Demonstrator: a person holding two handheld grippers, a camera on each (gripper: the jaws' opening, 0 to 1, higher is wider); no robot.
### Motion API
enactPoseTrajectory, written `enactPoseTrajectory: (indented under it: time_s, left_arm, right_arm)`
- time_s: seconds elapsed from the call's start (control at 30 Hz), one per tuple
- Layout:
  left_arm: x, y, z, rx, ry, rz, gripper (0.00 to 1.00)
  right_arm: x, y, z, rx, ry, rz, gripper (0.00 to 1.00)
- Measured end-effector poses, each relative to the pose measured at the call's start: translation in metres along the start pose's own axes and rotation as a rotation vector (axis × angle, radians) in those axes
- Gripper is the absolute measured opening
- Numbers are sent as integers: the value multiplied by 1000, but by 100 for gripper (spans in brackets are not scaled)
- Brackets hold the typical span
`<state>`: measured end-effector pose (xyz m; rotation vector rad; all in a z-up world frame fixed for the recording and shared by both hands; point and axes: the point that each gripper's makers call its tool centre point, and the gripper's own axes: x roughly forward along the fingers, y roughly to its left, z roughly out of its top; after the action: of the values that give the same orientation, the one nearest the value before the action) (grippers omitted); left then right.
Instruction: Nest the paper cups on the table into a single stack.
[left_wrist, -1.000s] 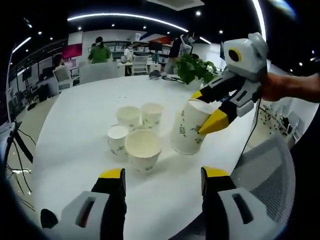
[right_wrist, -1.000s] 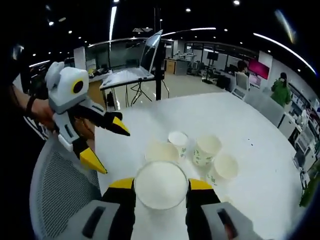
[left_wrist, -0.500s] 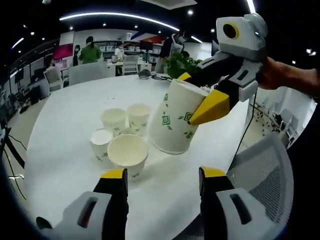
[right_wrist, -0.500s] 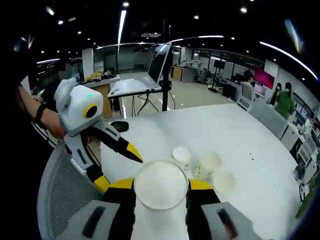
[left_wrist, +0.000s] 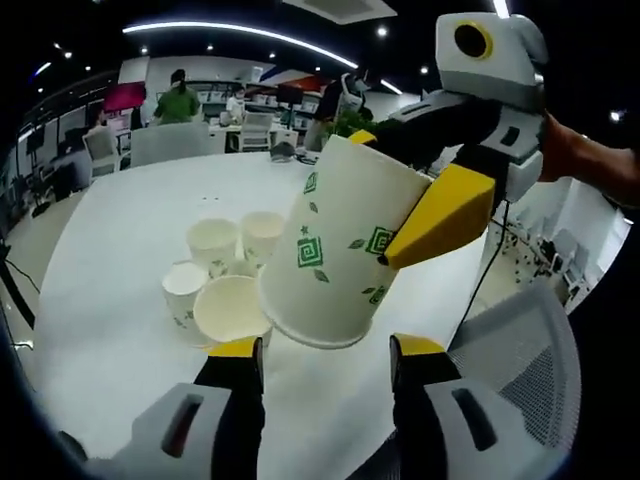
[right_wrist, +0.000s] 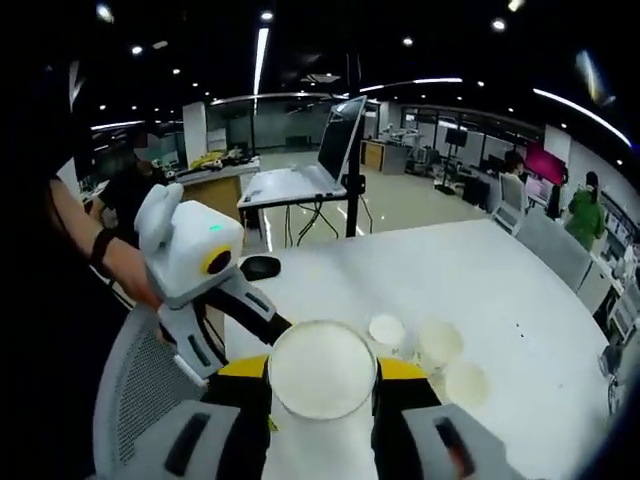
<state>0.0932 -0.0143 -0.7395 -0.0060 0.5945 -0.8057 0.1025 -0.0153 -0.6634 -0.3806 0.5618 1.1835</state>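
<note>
The right tool (left_wrist: 400, 200), clamped on a paper cup (left_wrist: 335, 250), has lifted it above the cluster of cups (left_wrist: 225, 275); the left tool (left_wrist: 325, 350) gapes beneath.

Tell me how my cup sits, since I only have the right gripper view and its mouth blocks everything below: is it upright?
Observer: No. In the left gripper view the cup, clamped by the right gripper, leans, with its base low toward the left gripper.
Operator: Is the left gripper holding anything?
Observer: No. Its jaws are open and empty, just under the cup's base.
Operator: How many cups stand on the table? I count three.
Observer: Four loose cups, clustered together on the table.
</note>
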Motion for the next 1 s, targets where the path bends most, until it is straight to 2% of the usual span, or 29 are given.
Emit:
enactPoseTrajectory:
  time_s: [0.17,0.5,0.83,1.0]
  left_arm:
    - [-3,3,4,-4,-23,-5,41]
    - [-7,0,8,15,-47,-33,29]
    - [-11,-2,9,0,-68,-53,24]
    - [-14,0,5,50,-49,-49,23]
  right_arm:
    - [-2,4,8,20,-40,34,38]
    - [-2,6,12,29,-51,59,38]
    - [1,10,3,24,-27,86,38]
    - [2,14,-3,22,-9,107,38]
